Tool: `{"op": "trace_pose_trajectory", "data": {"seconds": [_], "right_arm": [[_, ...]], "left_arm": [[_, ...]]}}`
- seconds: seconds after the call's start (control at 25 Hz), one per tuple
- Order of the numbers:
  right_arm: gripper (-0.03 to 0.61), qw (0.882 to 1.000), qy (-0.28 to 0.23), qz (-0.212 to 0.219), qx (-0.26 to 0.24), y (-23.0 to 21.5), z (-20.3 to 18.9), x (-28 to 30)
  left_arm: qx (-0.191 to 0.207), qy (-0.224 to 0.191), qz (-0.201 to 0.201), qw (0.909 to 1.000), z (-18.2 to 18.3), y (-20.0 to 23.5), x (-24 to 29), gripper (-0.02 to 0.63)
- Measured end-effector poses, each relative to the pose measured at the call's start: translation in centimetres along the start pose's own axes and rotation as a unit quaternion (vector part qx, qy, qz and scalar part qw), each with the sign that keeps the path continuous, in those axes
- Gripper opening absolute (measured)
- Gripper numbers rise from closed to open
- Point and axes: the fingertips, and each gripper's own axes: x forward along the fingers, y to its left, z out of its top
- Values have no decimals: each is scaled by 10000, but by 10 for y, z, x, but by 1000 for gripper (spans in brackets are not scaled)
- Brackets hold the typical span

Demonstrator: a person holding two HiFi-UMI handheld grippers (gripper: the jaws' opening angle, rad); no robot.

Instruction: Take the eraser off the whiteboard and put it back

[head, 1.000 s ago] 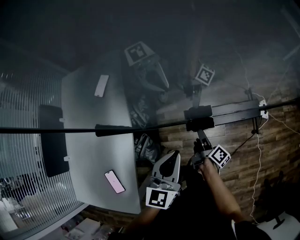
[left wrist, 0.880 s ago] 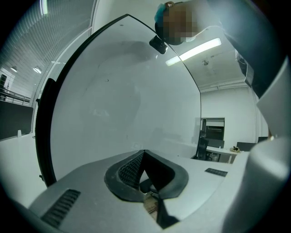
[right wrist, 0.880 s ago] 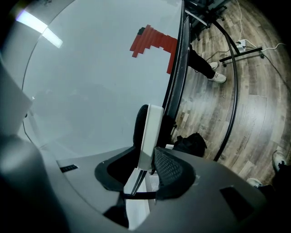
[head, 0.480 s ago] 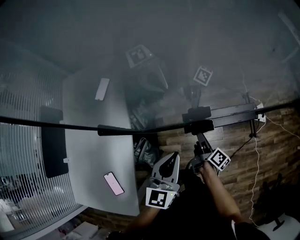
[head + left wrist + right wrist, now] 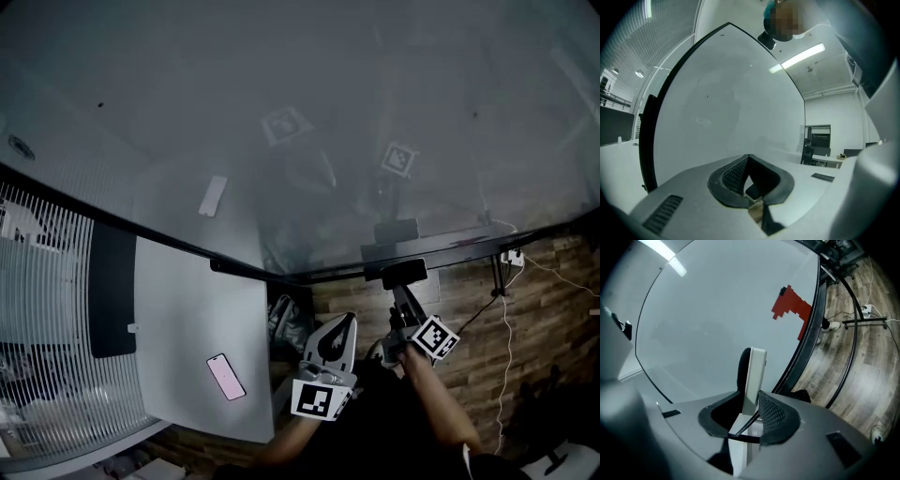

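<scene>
Right gripper view: right claw, jaws just closing, pinches the white eraser upright before the whiteboard; a red stepped mark lies beyond. Left claw is pressed together, empty. Phone lies on the table.

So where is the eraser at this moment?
The eraser is between the jaws of the right gripper, which have just been closing on it. It is close to the whiteboard, by its dark frame edge, right of centre in the head view.
</scene>
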Motion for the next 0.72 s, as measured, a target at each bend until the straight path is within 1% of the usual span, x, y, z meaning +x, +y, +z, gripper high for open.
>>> {"op": "trace_pose_trajectory", "data": {"seconds": [0.24,0.32,0.4,0.52,0.64,0.72], "right_arm": [[129,9977,-25,108,-675,16,12,-15],[129,9953,-33,171,-954,28,14,-19],[127,9917,-53,200,-1270,37,17,-23],[127,9840,-115,212,-1764,47,20,-33],[128,9727,-217,192,-2304,59,25,-41],[127,9639,-251,205,-2641,68,28,-46]], "left_arm": [[121,-138,-28,9998,9,-6,-4,6],[274,-249,-31,9993,14,-5,-5,6],[303,-310,-44,9991,21,-6,-4,6],[340,-426,-52,9985,32,-9,-4,6],[341,-607,43,9976,44,-10,-7,6],[373,-656,51,9971,48,-12,-8,6]]}}
